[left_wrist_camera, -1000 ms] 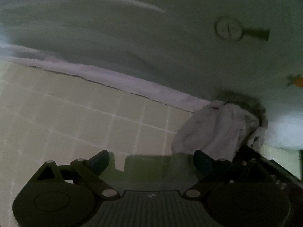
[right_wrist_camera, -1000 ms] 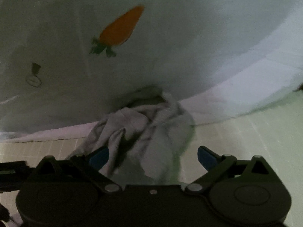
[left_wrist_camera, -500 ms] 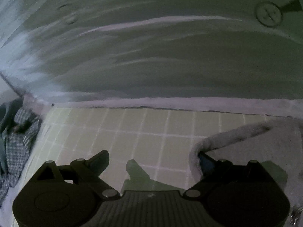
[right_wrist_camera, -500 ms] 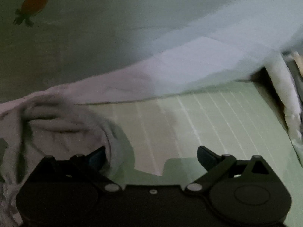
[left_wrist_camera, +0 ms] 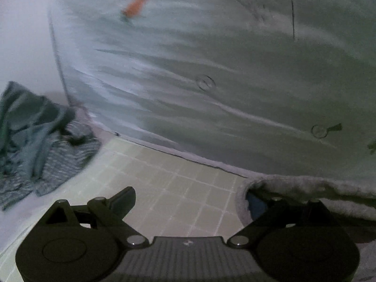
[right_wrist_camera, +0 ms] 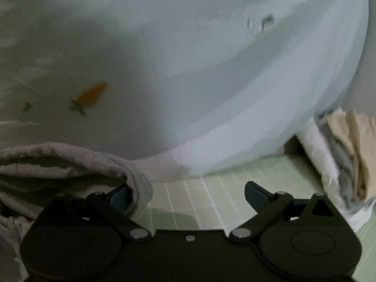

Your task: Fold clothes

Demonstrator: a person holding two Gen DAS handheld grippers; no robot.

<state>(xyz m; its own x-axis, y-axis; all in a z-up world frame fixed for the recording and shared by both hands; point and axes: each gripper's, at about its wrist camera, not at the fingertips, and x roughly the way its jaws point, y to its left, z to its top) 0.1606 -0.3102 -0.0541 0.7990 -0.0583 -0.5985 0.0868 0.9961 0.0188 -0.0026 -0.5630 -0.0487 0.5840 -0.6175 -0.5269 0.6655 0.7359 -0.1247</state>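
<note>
Between both wide-spread claws: a limp grey garment (right_wrist_camera: pixel 58 162).
Left claw (left_wrist_camera: pixel 190 202) and right claw (right_wrist_camera: pixel 188 193) each have one finger tucked under its edge; soft, light, likely sagging; best pinched at the hemmed ends.

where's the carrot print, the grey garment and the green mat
carrot print (right_wrist_camera: pixel 92 95): right wrist view, on the orange body of the carrot.
grey garment (right_wrist_camera: pixel 65 162): right wrist view, on its bunched folds beside the gripper.
green mat (left_wrist_camera: pixel 178 188): left wrist view, on a bare gridded patch.

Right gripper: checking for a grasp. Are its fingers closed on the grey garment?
No: the right gripper is wide open, the grey garment draped over one finger only.
</note>
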